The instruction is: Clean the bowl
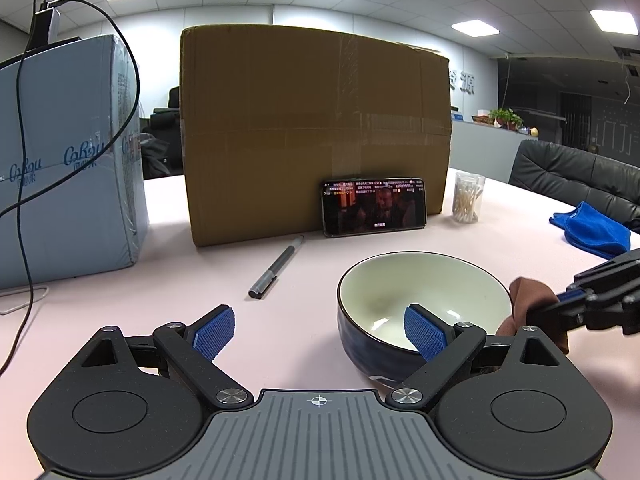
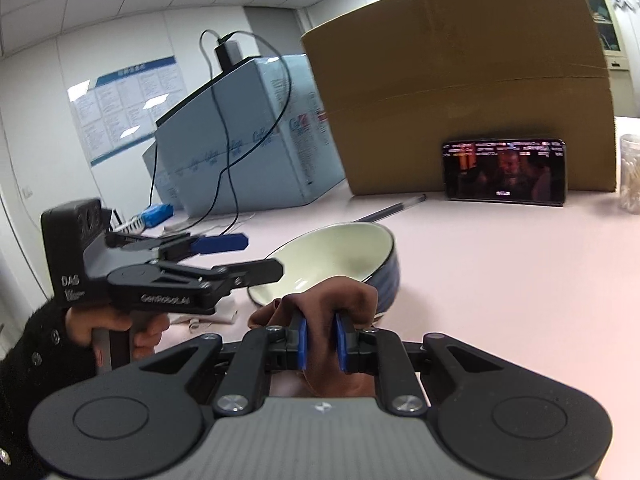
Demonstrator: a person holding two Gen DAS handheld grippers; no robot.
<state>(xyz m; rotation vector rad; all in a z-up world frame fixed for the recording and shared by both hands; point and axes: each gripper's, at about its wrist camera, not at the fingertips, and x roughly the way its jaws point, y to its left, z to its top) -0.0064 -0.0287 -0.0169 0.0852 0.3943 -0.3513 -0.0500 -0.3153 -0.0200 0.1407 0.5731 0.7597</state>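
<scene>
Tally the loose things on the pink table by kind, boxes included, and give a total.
Boxes: 2, cardboard box and blue box
Cloths: 2, brown cloth and blue cloth
Bowl: 1
Phone: 1
Pen: 1
Cotton swab jar: 1
Total: 8

Left hand-held gripper [image 1: 320, 334] stands wide open, a hand [image 2: 120, 330] gripping its handle; right hand-held gripper [image 2: 322, 342] is clamped nearly closed.
</scene>
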